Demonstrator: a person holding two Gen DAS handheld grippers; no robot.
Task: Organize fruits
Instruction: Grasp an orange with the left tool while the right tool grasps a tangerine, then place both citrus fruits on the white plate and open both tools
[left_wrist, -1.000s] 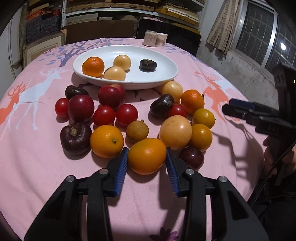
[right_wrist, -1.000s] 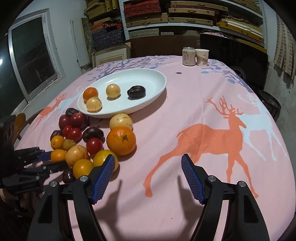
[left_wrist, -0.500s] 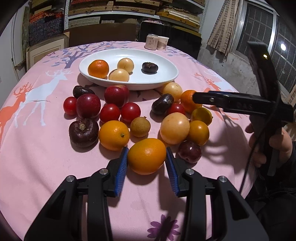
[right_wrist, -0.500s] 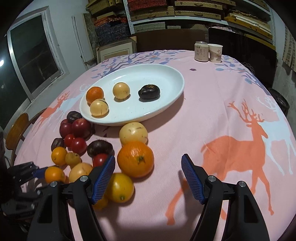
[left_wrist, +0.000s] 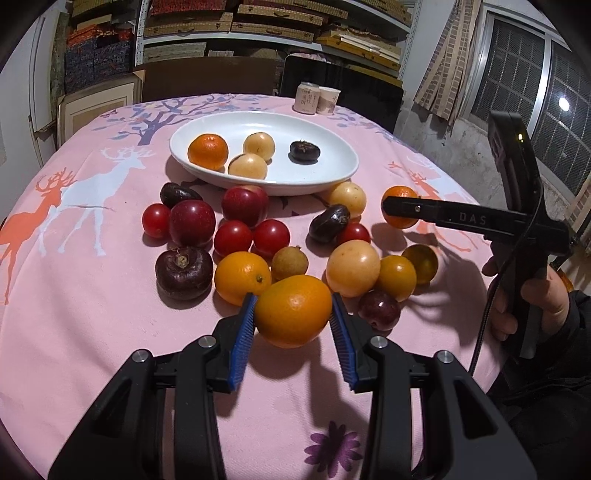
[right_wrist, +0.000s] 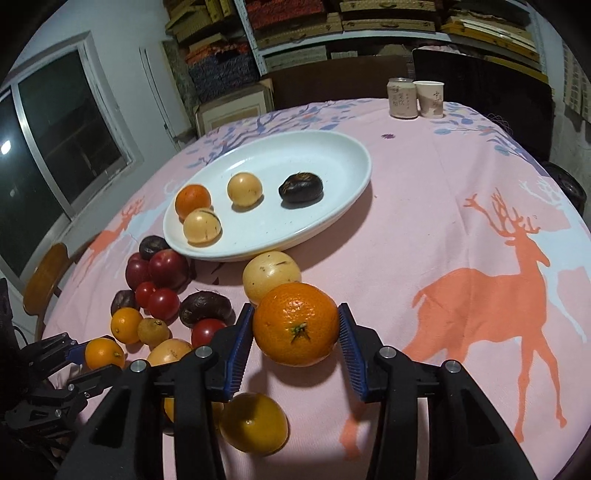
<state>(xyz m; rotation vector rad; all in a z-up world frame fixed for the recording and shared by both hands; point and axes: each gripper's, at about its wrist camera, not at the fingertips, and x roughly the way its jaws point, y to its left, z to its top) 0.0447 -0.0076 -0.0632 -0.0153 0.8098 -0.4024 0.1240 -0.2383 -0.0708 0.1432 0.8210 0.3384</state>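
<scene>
**Inspector:** Left gripper: fingers closed on a smooth orange, both pads in contact at its widest part. The fruit sits at the near edge of the pile on the counter; whether it has left the cloth I cannot tell.

**Assessor:** And the right?

**Inspector:** Right gripper: fingers bracket a tangerine, stem end facing the camera. The left pad looks to be touching; the right shows a sliver of gap. Whether the grip is made I cannot tell. The tangerine lies just beside a pale fruit, near the plate.

**Assessor:** Recommendations?

**Inspector:** In my judgement, the plate is the destination, since it already holds four fruits. Close the right fingers fully before lifting, squeezing at the tangerine's middle so it does not squirt forward. Lift both straight up; a sideways drag would set the neighbours rolling. On the left, an orange is touching the left pad. Bring one gripper in at a time, and set each fruit on bare plate, apart from those in it.
</scene>
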